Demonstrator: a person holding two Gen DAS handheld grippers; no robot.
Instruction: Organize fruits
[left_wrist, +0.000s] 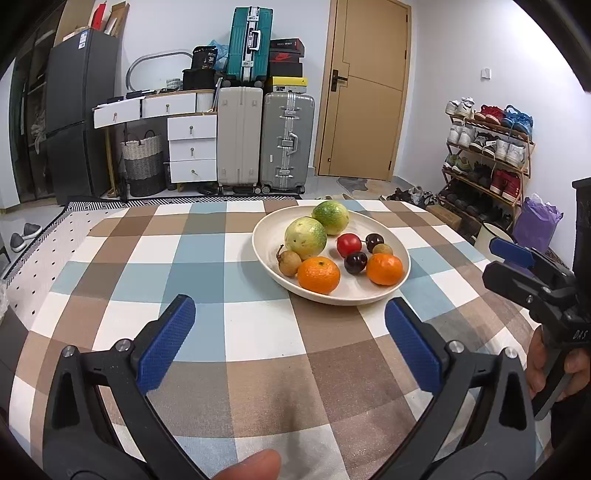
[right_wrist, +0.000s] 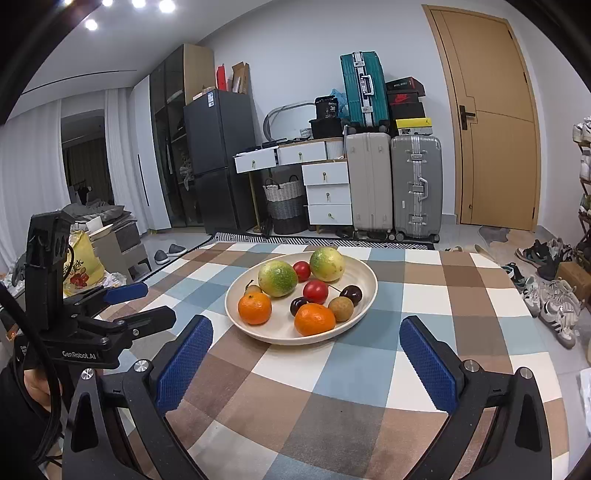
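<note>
On the table (left_wrist: 229, 280) we see a plate (left_wrist: 369, 295) lying toward one o'clock from the left gripper (left_wrist: 290, 314) and toward eleven o'clock from the right gripper (right_wrist: 306, 336), whose fingers stand wide apart short of its near rim. In the plate, from the left wrist view, two large round fruits (left_wrist: 305, 237) sit at the far side, one behind the other toward one o'clock. Two mandarins (left_wrist: 318, 275) lie at the near rim, side by side. Between them lies a cherry (left_wrist: 355, 262), and behind it a tomato (left_wrist: 348, 244). A longan (left_wrist: 289, 263) touches the left mandarin at its nine o'clock. Beyond the table, at twelve o'clock, suitcases (left_wrist: 288, 142) stand against the wall, with a door (left_wrist: 364, 88) at one o'clock.
</note>
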